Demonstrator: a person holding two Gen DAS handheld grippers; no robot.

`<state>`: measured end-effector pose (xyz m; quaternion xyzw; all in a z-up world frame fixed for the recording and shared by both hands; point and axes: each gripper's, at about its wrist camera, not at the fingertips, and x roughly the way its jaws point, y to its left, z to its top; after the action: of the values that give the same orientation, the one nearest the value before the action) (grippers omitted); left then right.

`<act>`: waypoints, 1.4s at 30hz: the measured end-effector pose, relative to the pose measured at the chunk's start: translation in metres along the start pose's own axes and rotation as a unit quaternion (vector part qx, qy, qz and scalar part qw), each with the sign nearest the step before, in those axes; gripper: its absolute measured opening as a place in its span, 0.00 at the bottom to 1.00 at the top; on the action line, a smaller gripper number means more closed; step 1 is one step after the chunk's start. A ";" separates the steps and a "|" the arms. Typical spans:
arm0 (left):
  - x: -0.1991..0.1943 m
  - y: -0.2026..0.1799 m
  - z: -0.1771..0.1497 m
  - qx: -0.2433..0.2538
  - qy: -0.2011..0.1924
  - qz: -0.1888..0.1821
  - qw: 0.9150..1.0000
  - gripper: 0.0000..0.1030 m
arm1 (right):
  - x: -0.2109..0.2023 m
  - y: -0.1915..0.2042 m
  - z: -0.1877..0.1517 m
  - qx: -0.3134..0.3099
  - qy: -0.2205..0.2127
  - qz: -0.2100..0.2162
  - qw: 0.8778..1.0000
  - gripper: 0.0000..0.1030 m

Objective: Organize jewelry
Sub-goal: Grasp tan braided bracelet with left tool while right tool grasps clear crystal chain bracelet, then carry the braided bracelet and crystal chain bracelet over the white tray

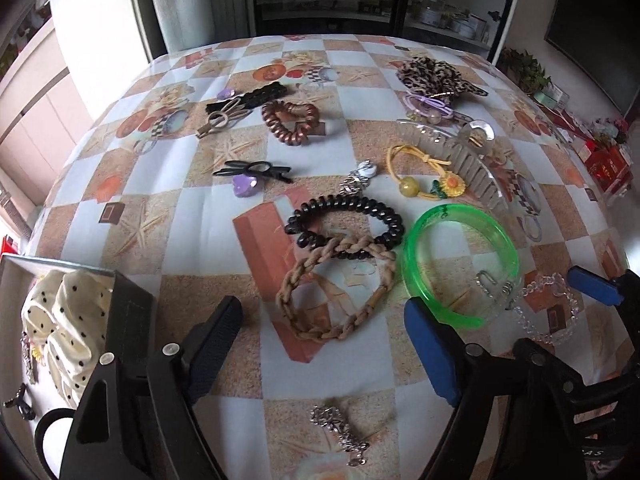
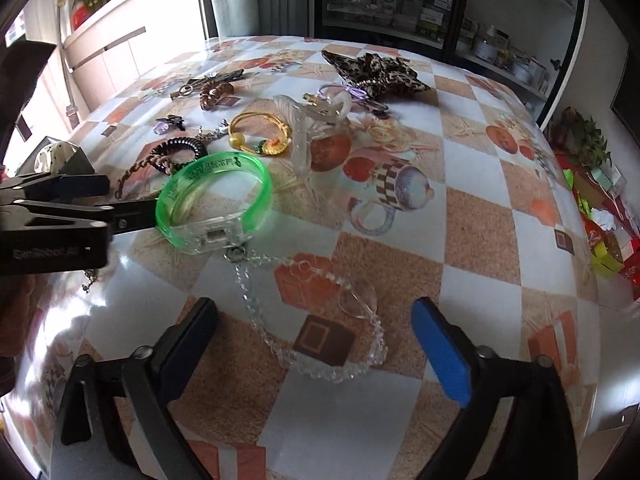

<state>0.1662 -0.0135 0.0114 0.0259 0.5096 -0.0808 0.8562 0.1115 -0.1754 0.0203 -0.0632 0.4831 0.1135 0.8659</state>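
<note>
Both claws stand apart and hold nothing. The left claw (image 1: pixel 324 344) hovers over the braided tan band (image 1: pixel 336 292), which overlaps the black coil tie (image 1: pixel 340 228); closing there risks dragging both. The right claw (image 2: pixel 316 344) straddles the clear bead chain (image 2: pixel 320 320), whose end touches the green bangle (image 2: pixel 216 204); lifting may snag it. The desk (image 2: pixel 480 240) carries a glossy chequered cloth, likely slippery. A black box (image 1: pixel 120 312) sits at near left; glazed cabinets behind.
</note>
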 end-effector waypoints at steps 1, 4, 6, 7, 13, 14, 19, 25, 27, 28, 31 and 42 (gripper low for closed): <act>-0.001 -0.001 0.001 0.002 -0.002 -0.002 1.000 0.74 | -0.001 0.001 0.001 -0.002 -0.001 0.001 1.000 0.83; -0.002 -0.004 0.002 0.009 -0.005 -0.004 1.000 0.59 | -0.005 0.005 0.001 -0.007 -0.004 0.005 1.000 0.64; -0.004 -0.003 0.002 0.010 -0.007 -0.007 1.000 0.40 | -0.007 0.007 0.001 -0.008 -0.003 0.007 1.000 0.53; -0.005 -0.003 0.002 0.008 -0.008 -0.012 1.000 0.33 | -0.007 0.009 0.001 -0.009 -0.002 0.008 1.000 0.46; -0.013 0.001 -0.002 -0.007 -0.014 -0.034 0.999 0.08 | -0.012 0.015 -0.001 -0.006 0.003 0.009 1.000 0.12; -0.015 0.000 -0.003 -0.007 -0.016 -0.035 0.999 0.08 | -0.013 0.015 -0.002 -0.003 0.002 0.010 1.000 0.11; -0.032 -0.001 -0.008 -0.008 -0.031 -0.046 0.998 0.08 | -0.027 0.006 -0.007 0.033 -0.009 0.031 0.999 0.11; -0.057 -0.003 -0.018 -0.008 -0.047 -0.061 0.997 0.08 | -0.050 -0.003 -0.014 0.073 -0.023 0.063 0.995 0.11; -0.067 -0.004 -0.022 -0.008 -0.053 -0.067 0.996 0.08 | -0.058 -0.005 -0.018 0.085 -0.025 0.073 0.993 0.11; -0.072 -0.005 -0.024 -0.005 -0.057 -0.069 0.996 0.08 | -0.060 -0.005 -0.019 0.088 -0.025 0.075 0.993 0.11; -0.089 -0.006 -0.032 0.000 -0.068 -0.074 0.995 0.08 | -0.070 -0.005 -0.024 0.098 -0.026 0.083 0.991 0.11; -0.138 0.006 -0.065 -0.006 -0.093 -0.090 0.992 0.08 | -0.102 0.011 -0.039 0.105 -0.033 0.094 0.990 0.11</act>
<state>0.0465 0.0164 0.1012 -0.0322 0.4287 -0.1564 0.8893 0.0252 -0.1875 0.0863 0.0772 0.4674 0.1452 0.8686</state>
